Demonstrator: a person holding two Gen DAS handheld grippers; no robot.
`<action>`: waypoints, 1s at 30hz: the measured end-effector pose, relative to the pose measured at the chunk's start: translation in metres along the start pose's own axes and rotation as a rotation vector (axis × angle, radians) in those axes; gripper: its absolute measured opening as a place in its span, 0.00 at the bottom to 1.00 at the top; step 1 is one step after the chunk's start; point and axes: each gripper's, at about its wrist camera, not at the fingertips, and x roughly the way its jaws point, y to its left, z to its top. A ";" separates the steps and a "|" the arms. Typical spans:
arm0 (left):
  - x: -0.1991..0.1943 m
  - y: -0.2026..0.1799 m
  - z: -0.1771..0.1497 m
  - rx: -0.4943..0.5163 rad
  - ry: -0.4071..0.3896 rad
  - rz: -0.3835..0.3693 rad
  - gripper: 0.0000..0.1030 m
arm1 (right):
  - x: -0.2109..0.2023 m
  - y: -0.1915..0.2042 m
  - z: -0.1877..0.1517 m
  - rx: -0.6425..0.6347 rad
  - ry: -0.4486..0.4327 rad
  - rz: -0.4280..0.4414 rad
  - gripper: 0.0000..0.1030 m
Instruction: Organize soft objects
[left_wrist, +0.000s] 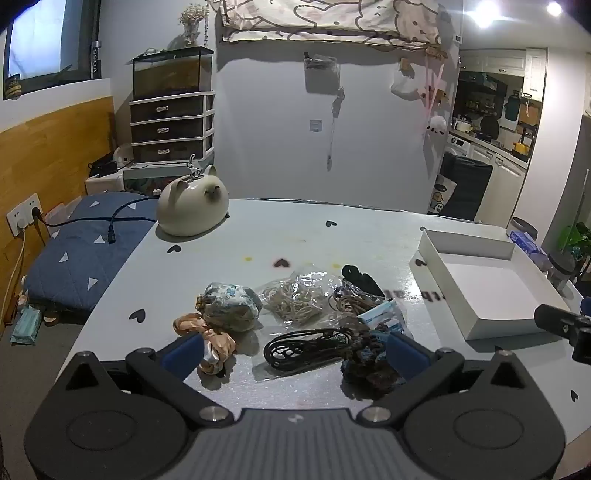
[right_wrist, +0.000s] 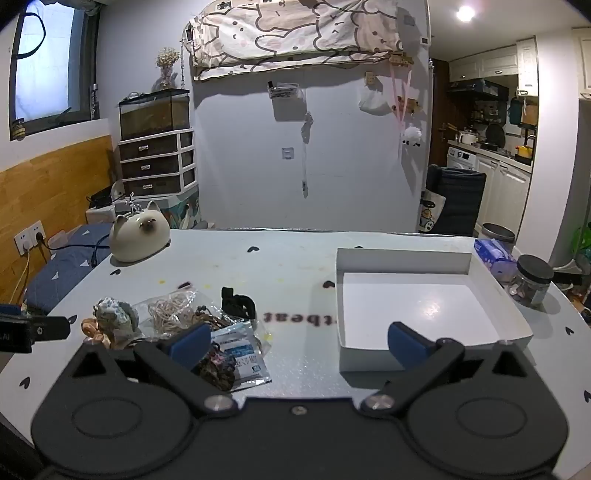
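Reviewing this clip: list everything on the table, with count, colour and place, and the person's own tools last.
white box: one, white, empty, right side of the table
cat figurine: one, cream, far left corner
scrunchies: two, peach and blue-grey, left of pile
rubber band bag: one, clear, tan bands, pile middle
black cord: one coil, black, front of pile
mask packet: one, white and blue, right of pile
jar: one, clear, black lid, far right edge
left claw: open, over the pile, empty
right claw: open, before the box, empty
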 end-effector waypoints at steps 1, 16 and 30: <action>0.000 0.000 0.000 0.000 -0.001 0.000 1.00 | 0.000 0.000 0.000 0.000 0.000 0.000 1.00; 0.000 0.000 0.000 -0.001 -0.003 -0.001 1.00 | 0.000 0.000 0.000 0.000 -0.001 -0.003 1.00; 0.000 0.000 0.000 -0.002 -0.004 -0.002 1.00 | 0.001 -0.001 0.000 0.002 0.000 -0.003 1.00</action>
